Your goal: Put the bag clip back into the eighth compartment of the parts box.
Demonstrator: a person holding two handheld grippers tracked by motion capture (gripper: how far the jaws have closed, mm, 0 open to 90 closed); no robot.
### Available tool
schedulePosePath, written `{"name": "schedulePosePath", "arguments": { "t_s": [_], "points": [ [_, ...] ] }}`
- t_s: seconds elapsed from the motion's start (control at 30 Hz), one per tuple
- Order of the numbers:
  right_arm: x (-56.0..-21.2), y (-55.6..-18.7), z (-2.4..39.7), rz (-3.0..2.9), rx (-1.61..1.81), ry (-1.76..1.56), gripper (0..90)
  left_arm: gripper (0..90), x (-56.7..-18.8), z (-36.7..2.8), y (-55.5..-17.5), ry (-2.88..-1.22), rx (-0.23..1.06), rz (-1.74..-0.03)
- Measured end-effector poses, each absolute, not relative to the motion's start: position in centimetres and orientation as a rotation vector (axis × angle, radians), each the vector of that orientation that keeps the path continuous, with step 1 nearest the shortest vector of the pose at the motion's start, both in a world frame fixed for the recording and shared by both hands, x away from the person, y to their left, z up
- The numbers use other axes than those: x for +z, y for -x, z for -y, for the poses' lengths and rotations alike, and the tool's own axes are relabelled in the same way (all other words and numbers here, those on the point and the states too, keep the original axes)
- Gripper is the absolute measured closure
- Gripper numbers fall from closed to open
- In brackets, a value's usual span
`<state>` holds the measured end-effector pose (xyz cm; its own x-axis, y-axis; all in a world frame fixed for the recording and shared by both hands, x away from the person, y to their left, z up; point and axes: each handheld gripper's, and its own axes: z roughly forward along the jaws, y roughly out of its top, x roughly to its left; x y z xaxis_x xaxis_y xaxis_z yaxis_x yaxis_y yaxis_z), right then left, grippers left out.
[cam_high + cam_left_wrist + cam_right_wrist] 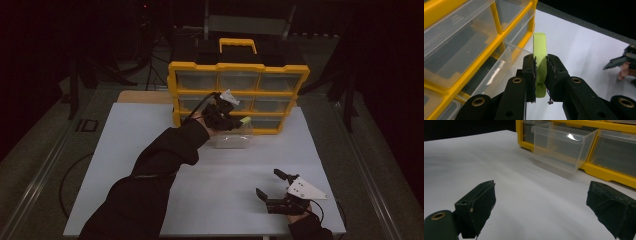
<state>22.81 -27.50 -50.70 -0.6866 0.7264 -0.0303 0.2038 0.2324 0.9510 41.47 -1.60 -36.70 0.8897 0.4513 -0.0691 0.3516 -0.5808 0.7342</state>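
My left claw (541,75) is pinching a flat lime-green strip (540,56) between its jaws, with the strip standing up past the fingertips. It hangs just over the clear drawer (234,137) that's pulled out of the bottom row of the yellow organizer (238,90), roughly at the drawer's near right corner as far as I can tell from the high view. That drawer sticks out toward me onto the white desk (150,150), so its front lip is the closest edge to watch; the organizer's yellow frame sits right behind and to the left of my left claw. My right claw (274,186) is spread wide, holding nothing, down near the near right corner of the desk, well apart from the drawer. Between it and the drawer there's a big bare stretch of desk, and the whole left side is open too. The desk's near and right edges are close to that right claw.
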Motion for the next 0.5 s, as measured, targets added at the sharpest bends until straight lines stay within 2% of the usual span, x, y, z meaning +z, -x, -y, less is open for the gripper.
{"name": "schedulePosePath", "arguments": {
  "t_s": [0.5],
  "points": [
    [-50.7,-22.8,27.5,-2.04,1.468,-0.85,8.5,79.1,-39.2,1.9,-43.9,-2.283,0.187,-0.649]
  ]
}}
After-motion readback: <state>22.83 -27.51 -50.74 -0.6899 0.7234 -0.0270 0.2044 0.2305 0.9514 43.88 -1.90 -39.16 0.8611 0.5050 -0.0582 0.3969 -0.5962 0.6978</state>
